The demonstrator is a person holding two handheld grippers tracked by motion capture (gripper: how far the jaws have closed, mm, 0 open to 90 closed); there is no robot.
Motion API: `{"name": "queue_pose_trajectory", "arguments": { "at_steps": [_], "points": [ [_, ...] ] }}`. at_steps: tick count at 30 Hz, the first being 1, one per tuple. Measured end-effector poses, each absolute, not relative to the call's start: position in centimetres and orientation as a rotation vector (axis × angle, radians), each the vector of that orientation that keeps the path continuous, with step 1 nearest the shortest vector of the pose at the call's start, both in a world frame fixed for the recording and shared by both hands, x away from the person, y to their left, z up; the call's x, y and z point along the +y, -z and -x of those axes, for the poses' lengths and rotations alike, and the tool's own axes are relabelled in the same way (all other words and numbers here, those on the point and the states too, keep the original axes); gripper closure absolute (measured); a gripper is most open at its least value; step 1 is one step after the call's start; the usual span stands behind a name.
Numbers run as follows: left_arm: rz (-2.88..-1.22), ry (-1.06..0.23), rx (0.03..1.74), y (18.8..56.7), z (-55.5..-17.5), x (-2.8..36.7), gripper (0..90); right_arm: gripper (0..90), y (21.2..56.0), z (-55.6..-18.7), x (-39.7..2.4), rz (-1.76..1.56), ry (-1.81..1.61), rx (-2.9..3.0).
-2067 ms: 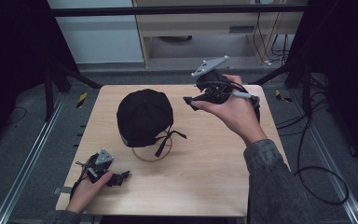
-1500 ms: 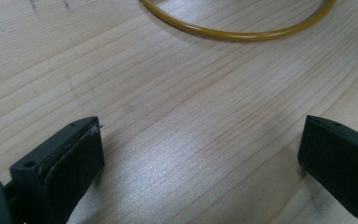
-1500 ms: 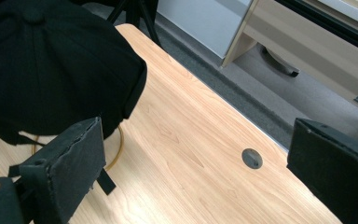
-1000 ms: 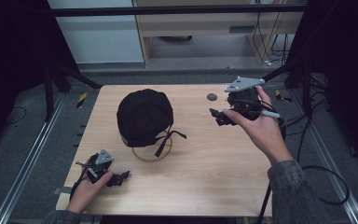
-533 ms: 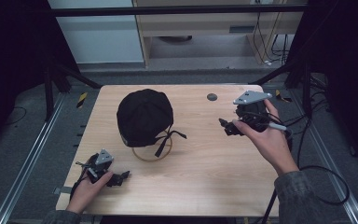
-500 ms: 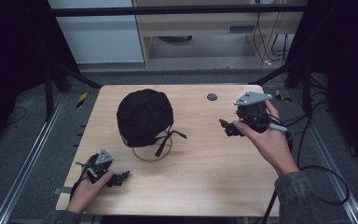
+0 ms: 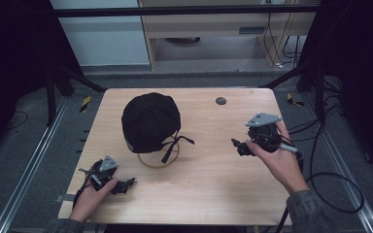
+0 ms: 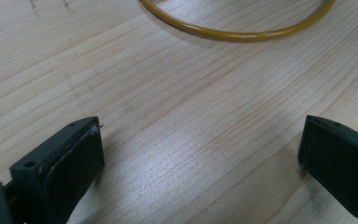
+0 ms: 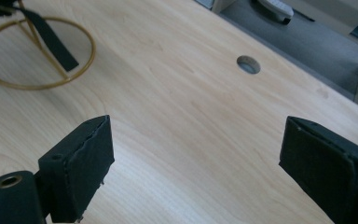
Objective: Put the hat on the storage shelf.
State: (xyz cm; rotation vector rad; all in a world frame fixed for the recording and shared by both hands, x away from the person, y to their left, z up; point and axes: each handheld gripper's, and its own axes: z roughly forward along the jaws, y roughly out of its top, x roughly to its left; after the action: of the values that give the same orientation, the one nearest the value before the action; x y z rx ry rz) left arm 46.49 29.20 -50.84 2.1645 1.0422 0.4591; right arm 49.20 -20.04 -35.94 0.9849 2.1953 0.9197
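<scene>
A: What is being held at the left of the bench [image 7: 209, 194]?

B: The left gripper [image 7: 124, 185] is being rested near the front edge, its fingers [image 8: 70, 163] spread over bare wood.

A: And further right?

B: A black cap [image 7: 150, 121] is sitting on a yellow ring stand [image 7: 158, 162] mid-bench. The right gripper [image 7: 237, 146] is being held beside the right edge, its fingers [image 9: 81, 168] spread wide though just closing slightly, nothing between them.

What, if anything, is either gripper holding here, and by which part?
Nothing is held. The left gripper and the right gripper both stand open over bare table, apart from the black cap on its ring stand.
</scene>
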Motion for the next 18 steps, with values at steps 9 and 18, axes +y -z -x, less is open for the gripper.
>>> {"name": "queue_pose_trajectory", "arguments": {
  "at_steps": [9, 18],
  "points": [
    [-2.164, -0.459, 1.042, 50.8, -46.5, 29.2, 0.0, 9.9, 38.9, -48.8, -19.9, -1.012, -0.932, 2.225],
    [-2.164, -0.459, 1.042, 50.8, -46.5, 29.2, 0.0, 10.2, 41.8, -48.6, -20.0, -1.058, -0.955, 2.234]
  ]
}}
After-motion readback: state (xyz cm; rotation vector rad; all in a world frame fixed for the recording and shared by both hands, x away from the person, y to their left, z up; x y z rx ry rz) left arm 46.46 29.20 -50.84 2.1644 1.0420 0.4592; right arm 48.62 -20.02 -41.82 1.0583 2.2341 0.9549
